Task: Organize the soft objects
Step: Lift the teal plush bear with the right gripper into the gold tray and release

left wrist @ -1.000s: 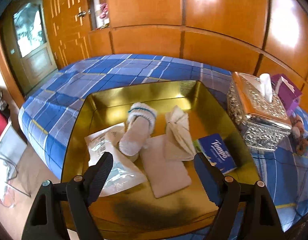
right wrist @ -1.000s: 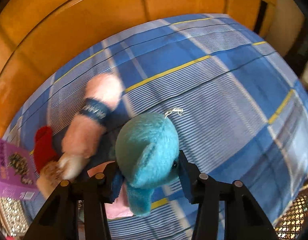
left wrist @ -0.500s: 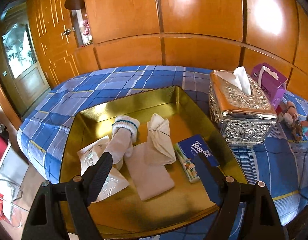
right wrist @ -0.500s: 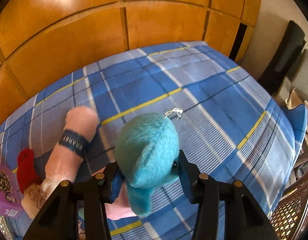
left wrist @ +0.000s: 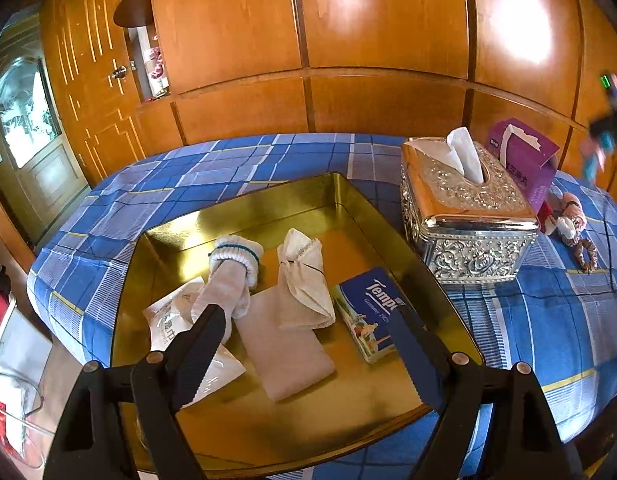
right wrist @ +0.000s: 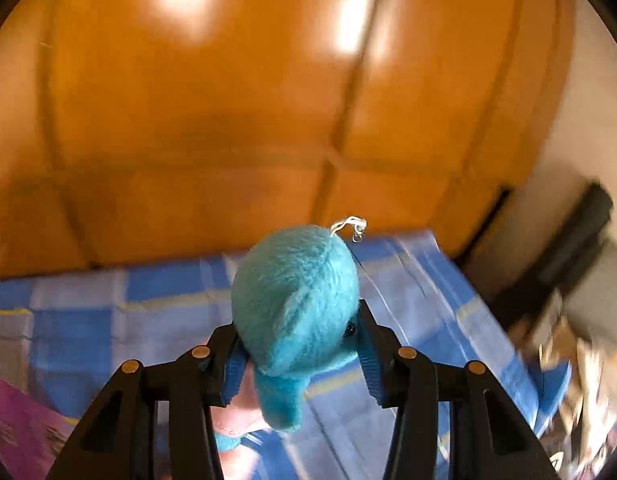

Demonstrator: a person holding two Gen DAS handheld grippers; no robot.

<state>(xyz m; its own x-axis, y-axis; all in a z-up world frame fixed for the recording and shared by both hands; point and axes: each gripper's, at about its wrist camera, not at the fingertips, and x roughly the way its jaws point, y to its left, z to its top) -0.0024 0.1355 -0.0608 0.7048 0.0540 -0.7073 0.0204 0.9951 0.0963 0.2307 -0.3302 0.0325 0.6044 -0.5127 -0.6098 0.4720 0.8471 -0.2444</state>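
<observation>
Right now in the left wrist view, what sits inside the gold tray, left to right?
Clear plastic packet → white rolled sock with teal-striped cuff → folded cream cloth → blue Tempo tissue pack, all in the gold metal tray.

Glossy orange wood-panel wall [left wrist: 348, 40] behind bed; bright light glare on panels. Blue plaid bedspread [left wrist: 236, 160]. Panelled door [left wrist: 32, 132] with glass pane at left.

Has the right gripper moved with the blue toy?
Yes. The right gripper, shut on the blue toy, rose: the checked bedspread dropped lower in view.
</observation>
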